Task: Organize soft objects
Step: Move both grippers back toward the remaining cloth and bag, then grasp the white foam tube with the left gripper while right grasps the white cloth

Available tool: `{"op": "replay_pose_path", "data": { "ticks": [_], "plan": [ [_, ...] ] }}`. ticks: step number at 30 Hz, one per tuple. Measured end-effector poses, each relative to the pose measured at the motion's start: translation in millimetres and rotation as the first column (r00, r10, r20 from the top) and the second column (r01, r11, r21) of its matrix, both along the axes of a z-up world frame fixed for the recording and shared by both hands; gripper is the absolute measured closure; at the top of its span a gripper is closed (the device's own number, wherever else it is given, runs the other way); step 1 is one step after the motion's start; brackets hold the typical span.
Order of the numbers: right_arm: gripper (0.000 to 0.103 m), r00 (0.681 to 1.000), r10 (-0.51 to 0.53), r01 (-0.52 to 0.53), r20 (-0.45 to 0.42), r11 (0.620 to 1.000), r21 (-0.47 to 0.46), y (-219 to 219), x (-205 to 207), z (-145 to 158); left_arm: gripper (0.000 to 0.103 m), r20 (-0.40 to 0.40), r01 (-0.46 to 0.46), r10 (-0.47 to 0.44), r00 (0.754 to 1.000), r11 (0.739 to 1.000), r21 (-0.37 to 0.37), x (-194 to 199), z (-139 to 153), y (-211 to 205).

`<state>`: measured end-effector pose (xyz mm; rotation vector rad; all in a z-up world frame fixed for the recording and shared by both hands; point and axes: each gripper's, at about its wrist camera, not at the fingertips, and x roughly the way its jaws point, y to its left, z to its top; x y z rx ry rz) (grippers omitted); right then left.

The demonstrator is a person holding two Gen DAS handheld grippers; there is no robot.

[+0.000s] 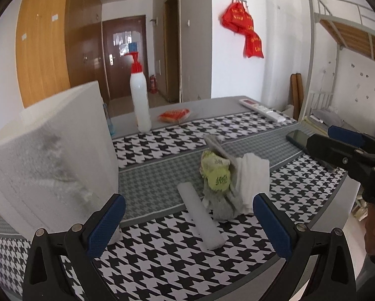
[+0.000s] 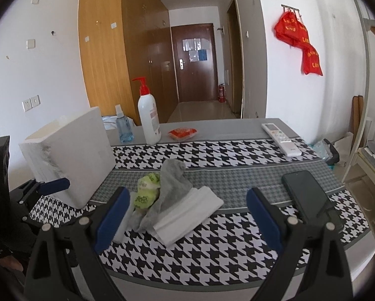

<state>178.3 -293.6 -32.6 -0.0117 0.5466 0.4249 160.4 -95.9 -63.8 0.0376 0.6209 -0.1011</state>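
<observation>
Both grippers are spread wide with nothing between their blue pads: the left gripper hovers above the near edge of the houndstooth cloth, and the right gripper hovers the same way, to the right of the pile of soft things.

I take the white foam box as the landmark. It is the biggest thing on the cloth and stands upright at the left side. Behind the box, on the bare grey table, stand a white pump bottle with a red top and, closer to the box, a small blue spray bottle. Far right of the box, near the back edge, lies a white remote control. In front of it, well apart from the box, lies a dark phone.

The soft things lie in one heap just to the right of the box, in front of it. A folded white cloth is the largest of them. A grey sock leans over it, touching. A white foam stick lies just beside the heap, on the box side. A yellow-green crumpled packet sits against the sock, between it and the box. A small red packet lies behind, right of the pump bottle.
</observation>
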Motion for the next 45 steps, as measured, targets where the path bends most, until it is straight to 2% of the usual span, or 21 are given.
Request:
{"op": "replay_pose_path", "data": {
  "ticks": [9, 14, 23, 30, 34, 39, 41, 45],
  "plan": [
    [0.007, 1.000, 0.013, -0.013, -0.027, 1.000, -0.005, 1, 1, -9, 0.008, -0.068, -0.018, 0.018, 0.998, 1.000, -0.005, 7, -15, -4],
    [0.007, 0.998, 0.008, -0.009, -0.062, 1.000, -0.006, 1, 7, -18, 0.015, -0.106, -0.019, 0.019, 0.994, 1.000, -0.005, 10, -25, -8],
    [0.007, 0.993, 0.013, -0.015, -0.116, 1.000, -0.014, 3, 15, -33, 0.024, -0.155, -0.026, 0.026, 0.988, 1.000, 0.002, 13, -36, -10],
    [0.007, 0.990, 0.012, -0.014, -0.139, 1.000, -0.015, 2, 20, -38, 0.035, -0.176, -0.041, 0.042, 0.984, 0.999, 0.007, 16, -41, -11],
    [0.007, 0.990, 0.025, -0.027, -0.142, 1.000, -0.009, 4, 22, -39, 0.037, -0.184, -0.044, 0.046, 0.982, 0.999, 0.012, 17, -43, -13],
    [0.011, 0.987, 0.039, -0.042, -0.157, 0.999, -0.017, 9, 27, -44, 0.046, -0.204, -0.039, 0.041, 0.978, 0.999, 0.014, 19, -47, -16],
    [0.014, 0.984, 0.042, -0.046, -0.174, 0.999, -0.018, 11, 30, -48, 0.054, -0.215, -0.036, 0.038, 0.976, 0.999, 0.015, 20, -48, -17],
    [0.022, 0.976, 0.050, -0.054, -0.213, 0.998, -0.014, 13, 38, -57, 0.056, -0.222, -0.032, 0.035, 0.974, 0.999, 0.019, 21, -50, -18]
  ]
}}
